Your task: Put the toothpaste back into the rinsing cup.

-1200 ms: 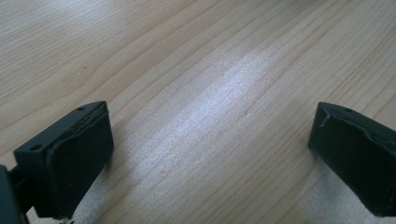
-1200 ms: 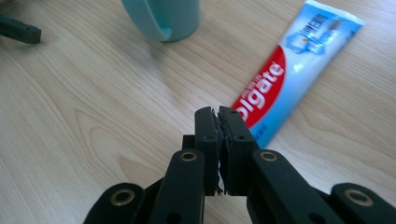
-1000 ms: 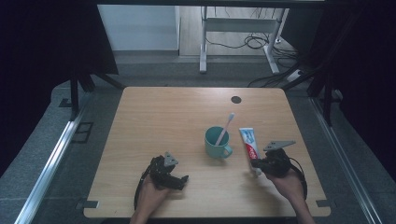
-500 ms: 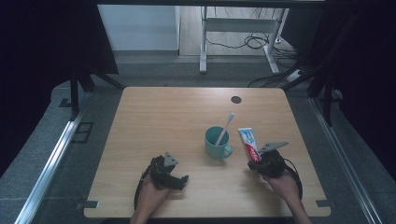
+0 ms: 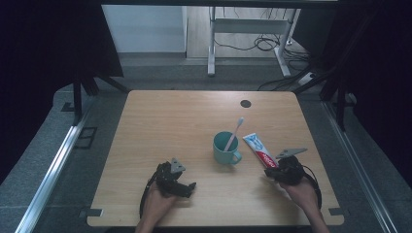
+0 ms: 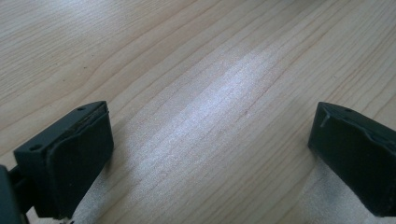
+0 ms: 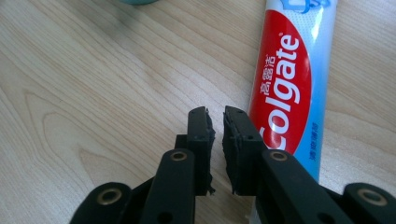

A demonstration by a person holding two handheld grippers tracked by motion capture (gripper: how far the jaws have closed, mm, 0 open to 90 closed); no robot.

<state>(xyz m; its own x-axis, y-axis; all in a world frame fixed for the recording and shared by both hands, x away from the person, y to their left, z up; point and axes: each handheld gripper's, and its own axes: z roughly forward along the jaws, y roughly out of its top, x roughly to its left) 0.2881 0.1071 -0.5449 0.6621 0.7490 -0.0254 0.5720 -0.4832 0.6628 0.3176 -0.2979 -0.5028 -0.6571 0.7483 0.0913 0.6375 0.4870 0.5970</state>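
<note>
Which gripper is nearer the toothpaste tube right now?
Right. The right gripper sits at the near end of the toothpaste tube, its jaws just beside it with nothing between them. The left gripper rests across the table, on the other side of the teal cup.

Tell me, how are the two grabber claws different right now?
The left gripper has its jaws spread wide apart over bare table; the right gripper has only a thin slit between its jaws, which have just been opening, with nothing between them. The left gripper has nothing near it; the right gripper sits right beside the toothpaste tube. Both have black jaws and stay low over the wood.
</note>
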